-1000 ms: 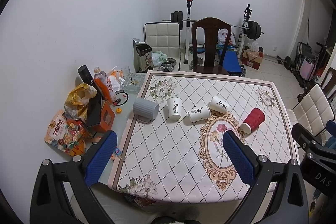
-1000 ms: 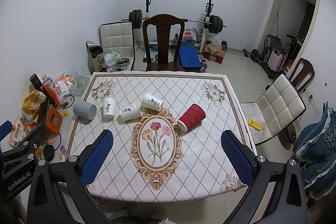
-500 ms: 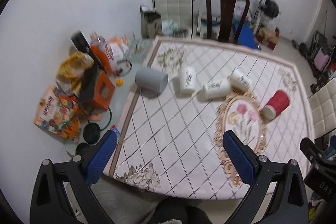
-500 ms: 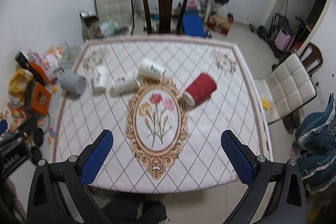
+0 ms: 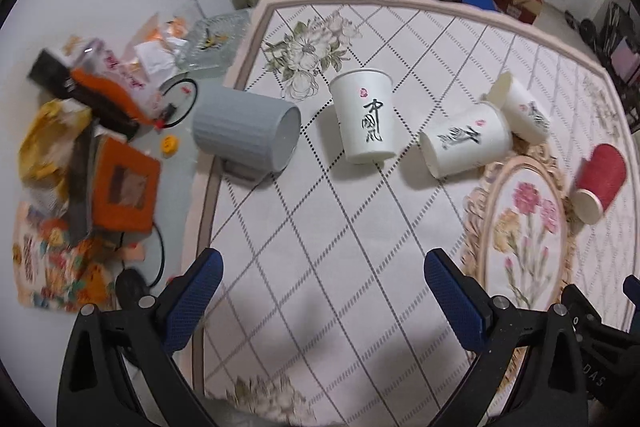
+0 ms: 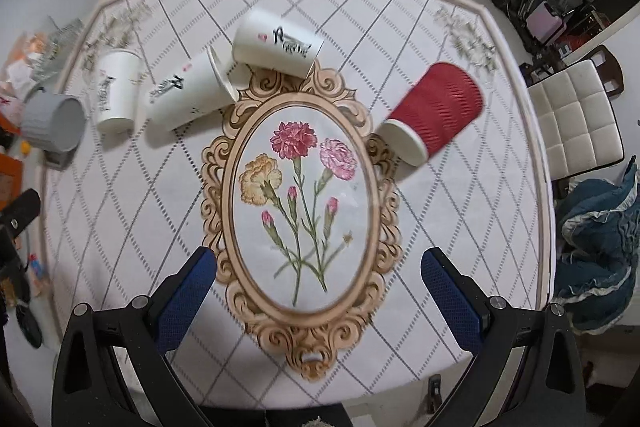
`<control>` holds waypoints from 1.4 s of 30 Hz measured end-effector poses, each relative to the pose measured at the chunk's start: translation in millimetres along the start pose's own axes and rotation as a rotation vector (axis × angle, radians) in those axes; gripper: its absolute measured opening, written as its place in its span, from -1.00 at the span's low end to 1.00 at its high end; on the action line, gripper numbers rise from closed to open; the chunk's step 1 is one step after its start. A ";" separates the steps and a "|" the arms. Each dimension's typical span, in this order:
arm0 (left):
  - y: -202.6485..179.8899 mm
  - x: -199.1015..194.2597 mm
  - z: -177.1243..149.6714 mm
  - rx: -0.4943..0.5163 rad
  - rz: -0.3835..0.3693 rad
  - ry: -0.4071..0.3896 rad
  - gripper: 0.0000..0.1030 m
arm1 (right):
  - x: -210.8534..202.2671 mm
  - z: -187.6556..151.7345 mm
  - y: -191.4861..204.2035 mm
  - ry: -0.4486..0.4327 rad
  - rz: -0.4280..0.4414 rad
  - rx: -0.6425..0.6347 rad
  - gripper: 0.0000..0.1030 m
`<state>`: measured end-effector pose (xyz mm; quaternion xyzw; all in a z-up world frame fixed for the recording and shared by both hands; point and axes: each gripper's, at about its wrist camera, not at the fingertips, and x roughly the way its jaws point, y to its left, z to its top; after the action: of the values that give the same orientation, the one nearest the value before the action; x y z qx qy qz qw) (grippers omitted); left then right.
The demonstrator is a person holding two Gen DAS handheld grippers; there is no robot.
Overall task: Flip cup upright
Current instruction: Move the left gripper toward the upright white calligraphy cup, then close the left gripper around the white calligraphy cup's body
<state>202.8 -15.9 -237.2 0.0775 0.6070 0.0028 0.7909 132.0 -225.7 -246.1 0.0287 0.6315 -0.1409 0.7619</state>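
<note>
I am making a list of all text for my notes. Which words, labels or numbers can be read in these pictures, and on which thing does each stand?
"DAS": on the black body of the right gripper, partly cut off.
Black brush calligraphy with a small red seal: on the three white paper cups, not legible.
Print on the snack bag: blurred, unreadable.
Red cup: no text.
</note>
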 end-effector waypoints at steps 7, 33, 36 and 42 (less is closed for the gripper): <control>5.0 49.4 52.5 0.003 -0.010 0.044 0.98 | 54.3 38.7 14.2 0.085 -0.041 0.009 1.00; -28.1 136.0 122.4 0.071 -0.181 0.122 0.18 | 110.4 79.3 0.9 0.163 -0.146 0.119 0.99; -27.2 129.3 119.8 0.074 -0.161 0.102 0.18 | 106.6 78.6 -2.1 0.156 -0.146 0.120 0.99; -14.5 98.9 108.6 0.068 -0.131 0.058 0.18 | 89.6 72.9 -1.5 0.133 -0.135 0.109 0.99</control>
<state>331.8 -33.4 -306.7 0.0644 0.6332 -0.0675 0.7683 215.7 -259.3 -318.2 0.0369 0.6724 -0.2241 0.7045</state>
